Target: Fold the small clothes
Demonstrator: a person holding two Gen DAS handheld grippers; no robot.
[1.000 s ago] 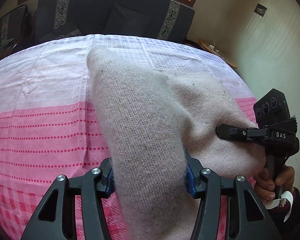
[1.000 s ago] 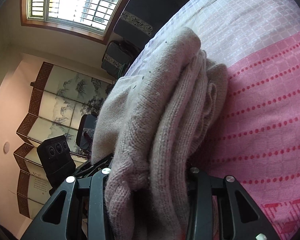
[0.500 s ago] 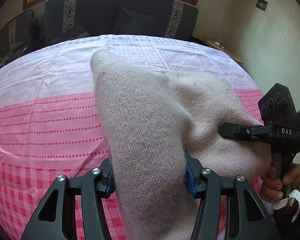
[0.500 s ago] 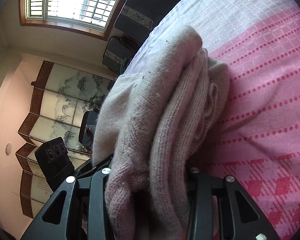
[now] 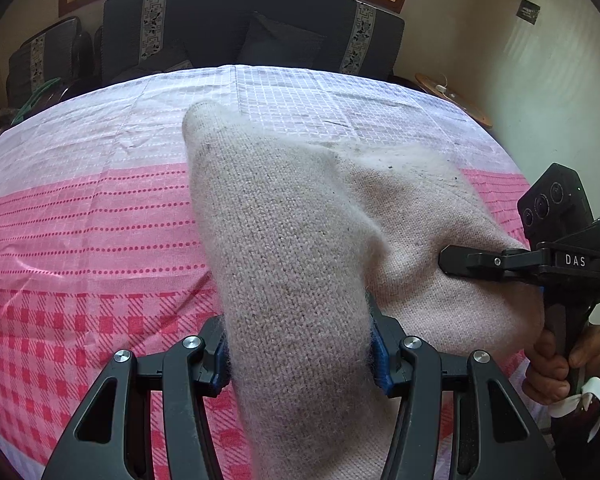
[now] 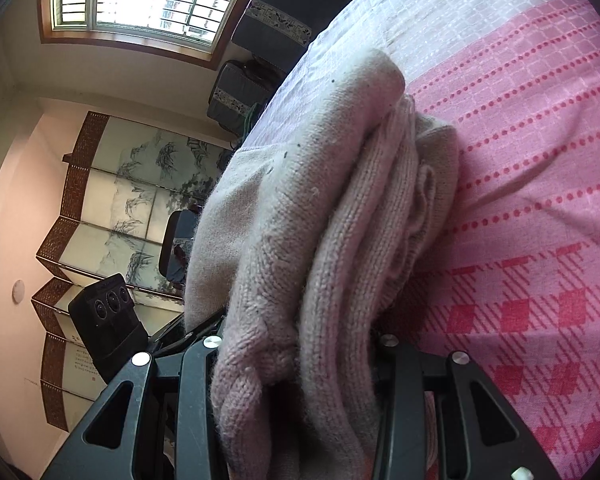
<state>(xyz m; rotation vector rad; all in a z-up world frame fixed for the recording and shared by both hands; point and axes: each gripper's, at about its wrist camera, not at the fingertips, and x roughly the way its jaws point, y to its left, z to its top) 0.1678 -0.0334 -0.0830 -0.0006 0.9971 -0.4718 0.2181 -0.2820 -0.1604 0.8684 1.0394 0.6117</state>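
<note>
Over the pink tablecloth (image 5: 80, 240), both claws (image 5: 300, 356) (image 6: 300, 360) clamp a sweater (image 5: 300, 240) hiding their tips.

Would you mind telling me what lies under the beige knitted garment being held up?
Under the knitted garment lies the pink patterned tablecloth, visible all around it. The cloth directly beneath is covered by the garment, so anything there stays hidden. The garment's folded lower layers show in the right wrist view.

We see a pale beige-pink knit sweater (image 5: 300, 248) on a tablecloth (image 5: 92, 216) whose far edge is lilac-white grid, then pink with red dotted stripes, then red-and-pink check near us. Behind, a dark sofa (image 5: 204, 28) with patterned strips.
</note>
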